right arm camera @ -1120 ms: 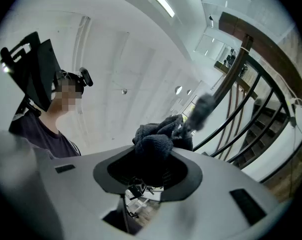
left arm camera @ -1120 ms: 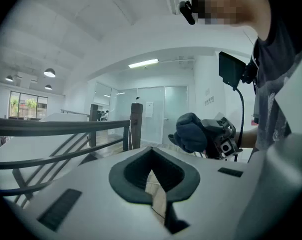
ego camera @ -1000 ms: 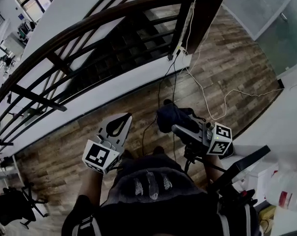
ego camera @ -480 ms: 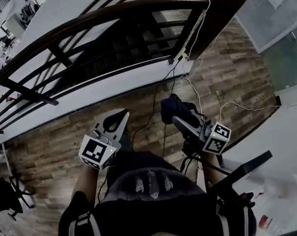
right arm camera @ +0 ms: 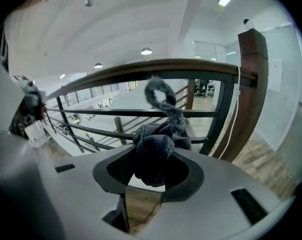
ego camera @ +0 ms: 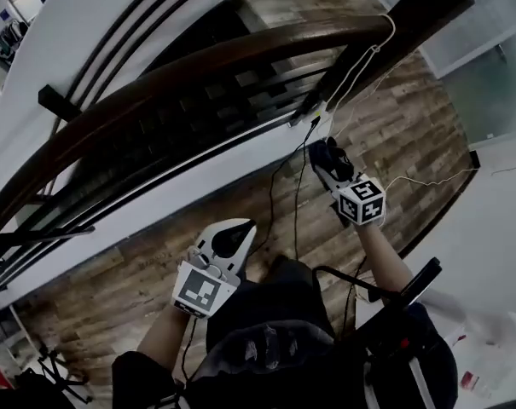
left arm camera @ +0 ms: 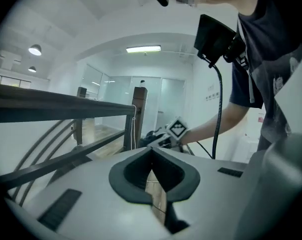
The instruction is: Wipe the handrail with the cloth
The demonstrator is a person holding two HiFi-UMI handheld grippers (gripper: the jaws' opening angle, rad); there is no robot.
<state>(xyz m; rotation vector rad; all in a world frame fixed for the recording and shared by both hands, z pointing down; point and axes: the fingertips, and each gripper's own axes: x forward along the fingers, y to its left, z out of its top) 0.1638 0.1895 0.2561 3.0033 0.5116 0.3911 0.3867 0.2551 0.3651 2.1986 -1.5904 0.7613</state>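
The dark wooden handrail [ego camera: 198,66] curves from lower left to upper right over black rails. My right gripper [ego camera: 326,158] is shut on a dark blue cloth [ego camera: 320,149], held above the floor just below the rail's end by the post. In the right gripper view the cloth [right arm camera: 158,144] bunches up out of the jaws, with the handrail [right arm camera: 155,69] a little beyond it and not touching. My left gripper [ego camera: 249,225] hangs lower, near my body, shut with nothing in it. In the left gripper view its jaws [left arm camera: 151,151] meet, and the handrail [left arm camera: 51,106] runs at the left.
A thick brown post [ego camera: 420,15] ends the rail, with white cables [ego camera: 351,66] hanging down it. A black cable [ego camera: 279,186] trails across the wood floor. A white kerb [ego camera: 155,194] runs under the railing, with the stairwell beyond. Glass partitions stand at the right.
The right gripper with the cloth has moved up and forward toward the rail's end by the post. The left gripper has shifted right. The view has moved closer to the railing.
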